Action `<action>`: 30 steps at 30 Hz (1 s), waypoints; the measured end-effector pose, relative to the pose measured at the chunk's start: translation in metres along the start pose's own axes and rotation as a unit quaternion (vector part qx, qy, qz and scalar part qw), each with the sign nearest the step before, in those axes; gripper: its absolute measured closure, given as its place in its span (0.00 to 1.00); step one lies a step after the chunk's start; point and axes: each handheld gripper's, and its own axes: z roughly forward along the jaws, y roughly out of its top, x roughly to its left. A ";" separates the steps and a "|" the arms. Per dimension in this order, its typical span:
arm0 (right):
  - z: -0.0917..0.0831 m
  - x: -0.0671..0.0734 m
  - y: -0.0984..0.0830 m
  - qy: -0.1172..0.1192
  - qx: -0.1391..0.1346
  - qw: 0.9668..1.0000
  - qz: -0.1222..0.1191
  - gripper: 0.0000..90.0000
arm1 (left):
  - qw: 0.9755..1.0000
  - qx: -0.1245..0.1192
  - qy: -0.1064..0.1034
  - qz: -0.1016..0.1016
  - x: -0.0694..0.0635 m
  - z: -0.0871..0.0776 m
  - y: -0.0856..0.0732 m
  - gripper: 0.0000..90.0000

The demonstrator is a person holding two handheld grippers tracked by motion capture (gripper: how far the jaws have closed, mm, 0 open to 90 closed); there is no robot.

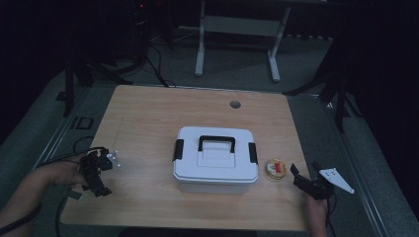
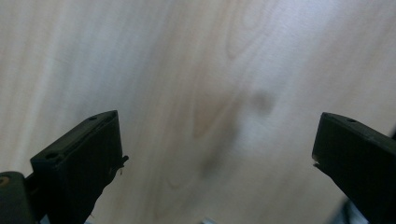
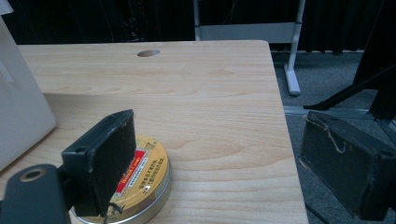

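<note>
- The right gripper (image 1: 302, 178) is seen at the lower right of the high view, jaws spread wide, nothing held.
- The round tin (image 1: 276, 169) lies just beside it, right of the white box (image 1: 215, 160).
- The left gripper (image 1: 96, 174), lower left, is held with jaws apart over bare table (image 2: 196, 70).

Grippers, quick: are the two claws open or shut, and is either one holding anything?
Left gripper: open, holding nothing, above bare table.
Right gripper: open, holding nothing, one jaw in front of the round tin.
</note>
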 end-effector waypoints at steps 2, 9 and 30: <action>0.000 0.000 0.000 0.000 0.000 1.000 0.000 0.12 | 1.000 0.020 -0.014 -0.002 0.000 -0.002 0.005 0.05; 0.000 0.000 0.000 0.000 -0.001 1.000 0.001 0.12 | 0.999 0.023 -0.020 0.016 0.000 -0.015 0.015 0.04; 0.000 0.000 0.000 0.002 0.001 1.000 -0.001 0.12 | 1.000 0.006 -0.009 0.013 0.013 -0.067 0.037 0.04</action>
